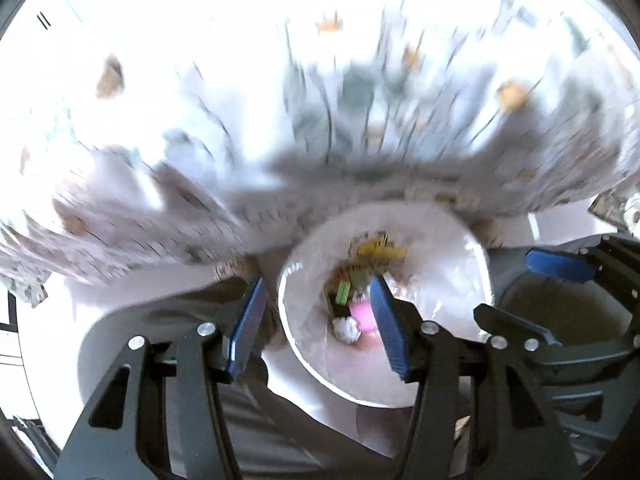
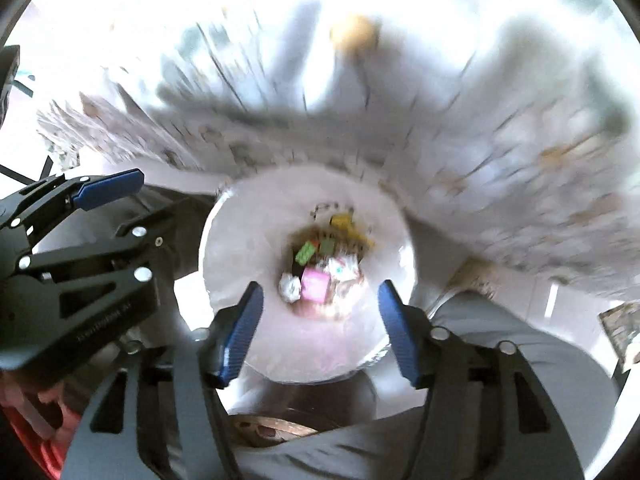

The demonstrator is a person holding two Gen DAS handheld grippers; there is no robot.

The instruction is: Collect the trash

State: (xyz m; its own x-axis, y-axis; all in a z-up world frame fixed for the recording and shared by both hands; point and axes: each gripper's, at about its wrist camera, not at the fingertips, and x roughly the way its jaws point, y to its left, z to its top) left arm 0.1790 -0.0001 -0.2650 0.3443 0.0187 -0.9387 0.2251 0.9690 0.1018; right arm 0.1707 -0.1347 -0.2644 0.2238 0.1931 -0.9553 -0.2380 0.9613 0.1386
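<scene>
Looking straight down, both claws hang over the lined white bin [image 2: 240, 240], its trash [image 2: 316, 272] piled at the bottom just ahead of the right claw [image 2: 320, 320], whose jaws stand apart with nothing between them. The left claw [image 1: 320, 320] is likewise parted and empty over the bin's near rim. This looks like the moment after a drop; the next move calls for swinging out past the rim toward the patterned cloth [image 2: 500, 200] beyond, where open room lies.

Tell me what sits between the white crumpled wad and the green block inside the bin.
In the right wrist view, the pink piece lies partly between the white wad and the green block at the bottom of the white-lined bin, touching or nearly touching both.
</scene>
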